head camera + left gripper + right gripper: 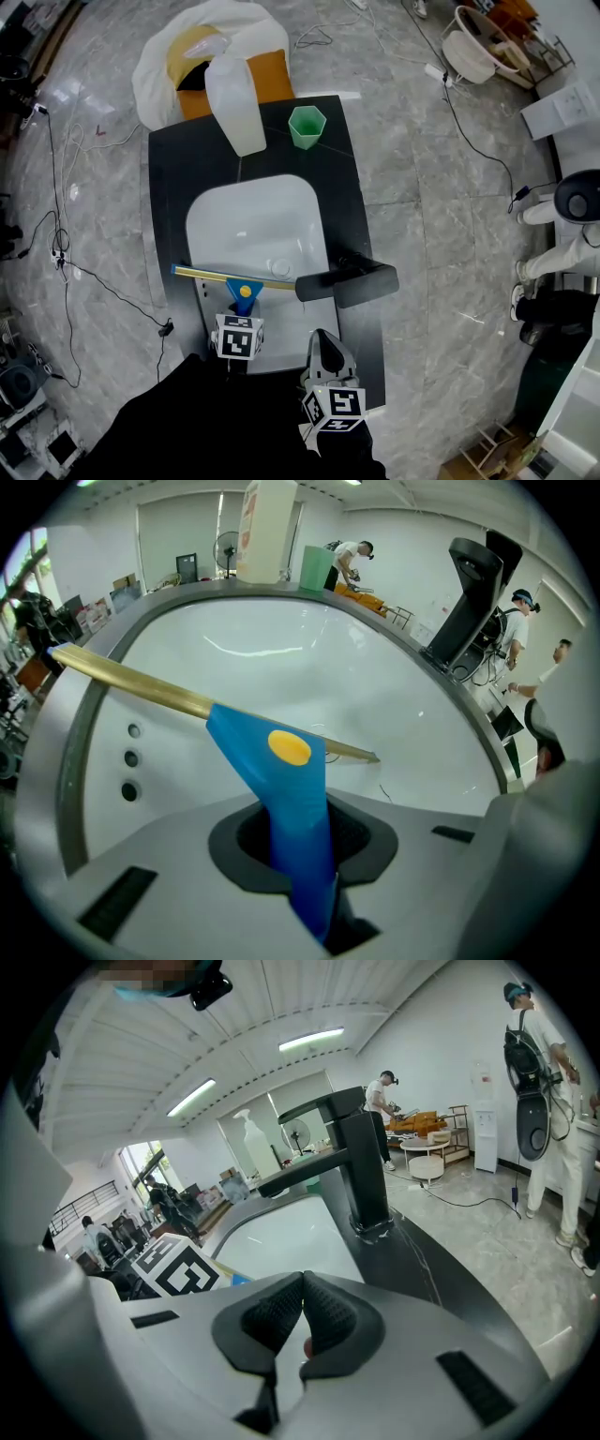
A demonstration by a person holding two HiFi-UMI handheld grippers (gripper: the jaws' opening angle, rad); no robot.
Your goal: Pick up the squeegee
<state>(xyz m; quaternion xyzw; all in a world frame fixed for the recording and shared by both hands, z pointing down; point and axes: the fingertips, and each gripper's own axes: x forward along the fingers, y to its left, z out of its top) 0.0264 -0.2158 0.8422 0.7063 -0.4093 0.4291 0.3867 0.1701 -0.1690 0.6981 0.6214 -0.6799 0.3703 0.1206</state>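
L gripper (pixel 243 311): jaws clamped on blue handle of the squeegee (pixel 246 287). The low grip prob. keeps the blade level for the lift. Squeegee sits across the near edge of the sink (pixel 202 216), brass blade over the basin, handle toward the person. R gripper (pixel 325 354): jaws closed, empty, parked at the sink's near-right corner, prob. just out of the way.

Three looks at one white sink (pixel 253 220)
Head view: from high up, facing steeply down on the whole black counter (pixel 169 187). Left gripper view: low, very close, facing across the sink toward the bottle (pixel 267 527). Right gripper view: low, close, facing the tap (pixel 361 1162). Shared by all: sink, tap. Squeegee (pixel 234 275) only in head view and left gripper view.
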